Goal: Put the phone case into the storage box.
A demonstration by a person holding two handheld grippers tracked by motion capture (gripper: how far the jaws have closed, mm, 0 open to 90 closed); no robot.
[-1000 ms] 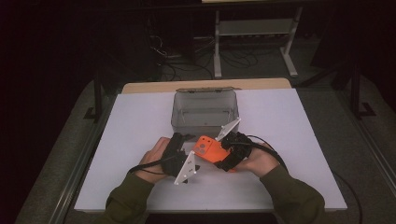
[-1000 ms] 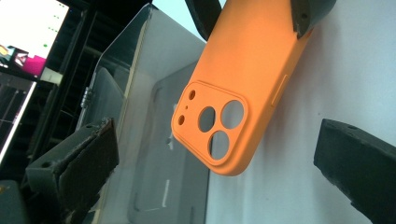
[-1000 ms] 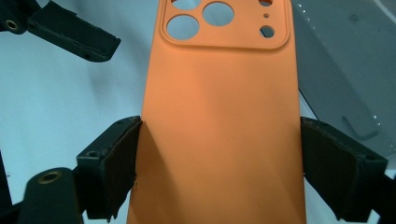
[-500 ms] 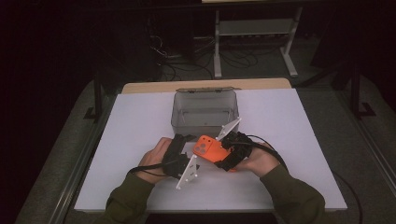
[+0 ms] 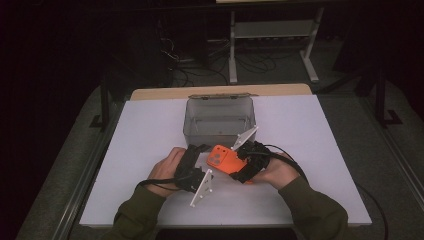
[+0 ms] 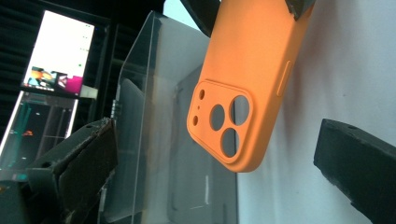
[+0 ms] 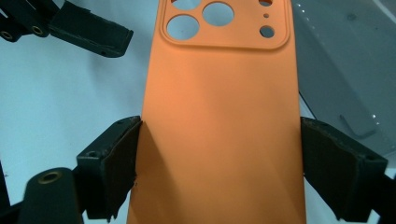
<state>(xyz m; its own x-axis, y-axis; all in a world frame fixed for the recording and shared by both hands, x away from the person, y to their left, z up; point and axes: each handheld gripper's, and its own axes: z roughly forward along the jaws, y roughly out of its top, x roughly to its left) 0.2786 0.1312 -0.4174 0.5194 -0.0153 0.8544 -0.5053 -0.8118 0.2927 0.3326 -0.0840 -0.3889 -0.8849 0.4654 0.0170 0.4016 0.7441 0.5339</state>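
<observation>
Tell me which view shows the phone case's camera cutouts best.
The left gripper view: the orange phone case shows all its cutouts unobstructed. The right gripper view cuts them at the top edge; the high view shows them tiny.

A dim lab: white-topped table (image 5: 310,130), tangled floor cables (image 5: 250,62), metal stand (image 5: 272,35), lit monitor (image 6: 58,51).

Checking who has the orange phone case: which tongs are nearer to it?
Right. The right tongs grip the orange phone case by its long edges; the left tongs stand open just short of its camera end.
</observation>
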